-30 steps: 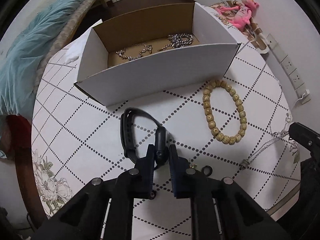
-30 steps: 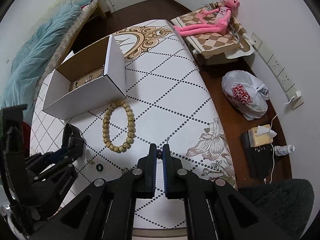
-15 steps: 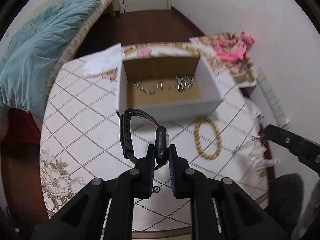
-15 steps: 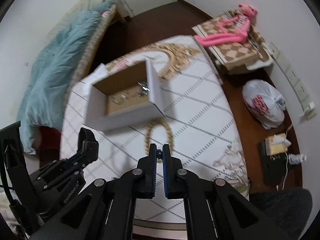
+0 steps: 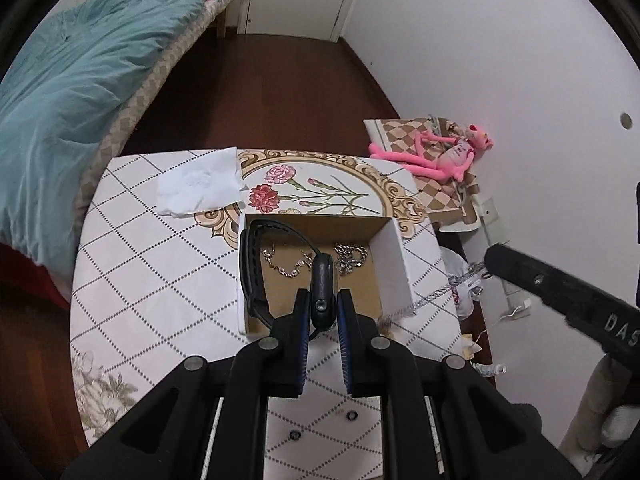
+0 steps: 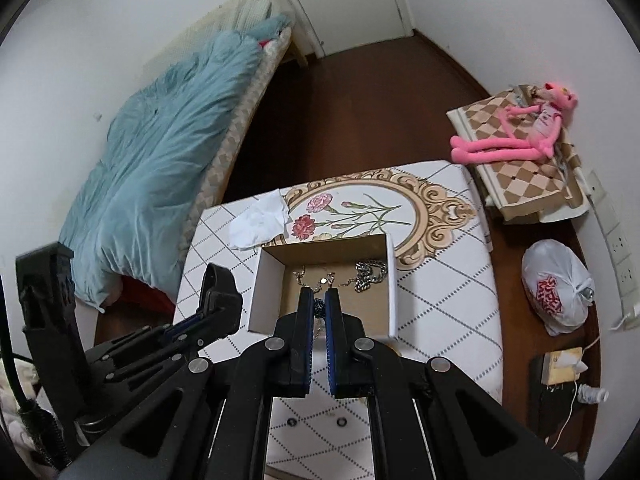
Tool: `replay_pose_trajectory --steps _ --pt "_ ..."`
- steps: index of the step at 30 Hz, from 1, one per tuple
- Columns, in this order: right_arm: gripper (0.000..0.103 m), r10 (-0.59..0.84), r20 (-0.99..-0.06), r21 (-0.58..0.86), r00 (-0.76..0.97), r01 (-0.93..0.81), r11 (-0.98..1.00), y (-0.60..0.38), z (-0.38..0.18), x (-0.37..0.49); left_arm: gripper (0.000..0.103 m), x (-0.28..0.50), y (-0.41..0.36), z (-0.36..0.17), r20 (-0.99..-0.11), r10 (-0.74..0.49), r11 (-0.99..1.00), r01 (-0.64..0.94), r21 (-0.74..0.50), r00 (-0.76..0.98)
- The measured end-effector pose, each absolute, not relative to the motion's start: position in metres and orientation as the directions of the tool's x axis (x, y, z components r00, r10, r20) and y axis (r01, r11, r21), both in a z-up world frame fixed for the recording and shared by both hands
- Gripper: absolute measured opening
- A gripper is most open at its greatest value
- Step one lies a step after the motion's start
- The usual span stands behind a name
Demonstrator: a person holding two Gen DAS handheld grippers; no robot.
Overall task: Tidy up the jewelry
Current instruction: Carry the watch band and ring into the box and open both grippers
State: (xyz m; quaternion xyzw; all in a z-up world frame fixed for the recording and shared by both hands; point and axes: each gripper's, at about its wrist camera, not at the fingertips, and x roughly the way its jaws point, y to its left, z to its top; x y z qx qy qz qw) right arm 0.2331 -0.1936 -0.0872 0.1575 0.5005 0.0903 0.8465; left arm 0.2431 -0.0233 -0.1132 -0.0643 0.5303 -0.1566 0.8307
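High over the table, my left gripper (image 5: pixel 322 312) is shut on the body of a black wristband watch (image 5: pixel 322 280). Its strap loops out to the left, and it hangs above the open white cardboard box (image 5: pixel 390 264). Silver chains (image 5: pixel 352 258) lie on the box's brown floor. My right gripper (image 6: pixel 319 308) is shut on a thin silver necklace (image 5: pixel 440 292), which dangles from its tip (image 5: pixel 486 266) beside the box's right wall. In the right wrist view the left gripper (image 6: pixel 216 292) shows at the left of the box (image 6: pixel 256 292). The bead bracelet is hidden.
Two small dark rings (image 5: pixel 352 415) lie on the tablecloth under my fingers. A crumpled white tissue (image 5: pixel 198 188) sits at the table's far left corner. A bed with a teal blanket (image 6: pixel 160 168) stands to the left. A pink plush (image 6: pixel 520 132) and a plastic bag (image 6: pixel 556 288) lie to the right.
Both grippers have risen well above the table with the watch and the necklace still held. They now hang over the box, and the bead bracelet has dropped out of sight.
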Motion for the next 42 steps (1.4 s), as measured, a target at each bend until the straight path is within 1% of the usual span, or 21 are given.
replay_pose_trajectory --steps 7,11,14,15,16,17,18,19,20,21,22,23,24,25,26,27,29,30,32,35,42 --pt "0.006 0.301 -0.885 0.329 0.356 0.022 0.944 -0.186 -0.144 0.278 0.011 0.279 -0.025 -0.148 -0.885 -0.368 0.929 0.165 -0.333 0.286" --pt "0.006 0.3 -0.9 0.329 0.317 0.042 0.943 -0.19 -0.164 0.288 0.011 0.292 -0.026 -0.163 -0.901 -0.361 0.931 0.138 -0.337 0.241" --pt "0.006 0.305 -0.91 0.329 0.282 0.043 0.943 -0.193 -0.176 0.296 0.012 0.302 -0.026 -0.173 -0.909 -0.367 0.93 0.103 -0.353 0.197" --pt "0.006 0.305 -0.914 0.328 0.268 0.043 0.944 -0.193 -0.18 0.298 0.015 0.303 -0.026 -0.175 -0.911 -0.365 0.931 0.094 -0.353 0.191" --pt "0.006 0.302 -0.92 0.321 0.251 0.039 0.946 -0.192 -0.184 0.3 0.019 0.305 -0.025 -0.176 -0.914 -0.36 0.933 0.089 -0.349 0.189" --pt "0.006 0.299 -0.924 0.316 0.24 0.035 0.948 -0.192 -0.186 0.301 0.037 0.306 -0.026 -0.176 -0.918 -0.346 0.938 0.087 -0.335 0.192" --pt "0.006 0.299 -0.928 0.314 0.223 0.033 0.949 -0.191 -0.189 0.303 0.066 0.307 -0.026 -0.175 -0.921 -0.337 0.941 0.087 -0.326 0.196" --pt "0.007 0.299 -0.932 0.312 0.205 0.036 0.949 -0.191 -0.193 0.304 0.076 0.307 -0.025 -0.173 -0.919 -0.335 0.942 0.086 -0.323 0.208" --pt "0.007 0.297 -0.935 0.309 0.195 0.037 0.95 -0.192 -0.194 0.305 0.081 0.307 -0.023 -0.171 -0.918 -0.331 0.944 0.081 -0.32 0.219" --pt "0.008 0.293 -0.937 0.305 0.19 0.034 0.952 -0.192 -0.195 0.304 0.081 0.307 -0.021 -0.169 -0.919 -0.326 0.945 0.076 -0.317 0.222" --pt "0.016 0.284 -0.94 0.296 0.189 0.034 0.955 -0.192 -0.195 0.304 0.081 0.307 -0.019 -0.168 -0.921 -0.317 0.948 0.072 -0.309 0.227" --pt "0.031 0.279 -0.941 0.291 0.19 0.034 0.956 -0.192 -0.195 0.304 0.081 0.307 -0.017 -0.165 -0.924 -0.299 0.954 0.07 -0.291 0.237" --pt "0.039 0.282 -0.94 0.292 0.19 0.029 0.956 -0.192 -0.194 0.303 0.085 0.307 -0.015 -0.163 -0.928 -0.279 0.96 0.067 -0.271 0.246" --pt "0.054 0.283 -0.94 0.294 0.193 0.029 0.955 -0.192 -0.192 0.303 0.088 0.306 -0.013 -0.16 -0.932 -0.251 0.968 0.064 -0.242 0.261" --pt "0.059 0.275 -0.941 0.286 0.199 0.027 0.958 -0.192 -0.19 0.303 0.096 0.306 -0.012 -0.159 -0.934 -0.231 0.973 0.061 -0.222 0.272" --pt "0.059 0.263 -0.942 0.274 0.207 0.024 0.962 -0.192 -0.188 0.302 0.098 0.305 -0.01 -0.157 -0.935 -0.211 0.978 0.058 -0.203 0.285" --pt "0.061 0.222 -0.948 0.233 0.227 0.023 0.972 -0.19 -0.184 0.3 0.099 0.299 -0.005 -0.152 -0.933 -0.154 0.988 0.046 -0.147 0.325" --pt "0.065 0.195 -0.952 0.206 0.236 0.023 0.978 -0.19 -0.182 0.298 0.099 0.297 -0.004 -0.151 -0.931 -0.139 0.99 0.043 -0.132 0.338" --pt "0.092 0.129 -0.96 0.14 0.25 0.026 0.99 -0.188 -0.181 0.294 0.1 0.288 -0.001 -0.15 -0.92 -0.101 0.995 0.036 -0.094 0.378" --pt "0.094 0.045 -0.965 0.055 0.259 0.03 0.998 -0.184 -0.185 0.285 0.102 0.28 -0.001 -0.153 -0.913 -0.06 0.998 0.034 -0.05 0.403" --pt "0.095 0.005 -0.967 0.021 0.255 0.062 0.998 -0.183 -0.2 0.267 0.102 0.267 -0.001 -0.158 -0.91 -0.005 1.0 0.027 0.007 0.414"
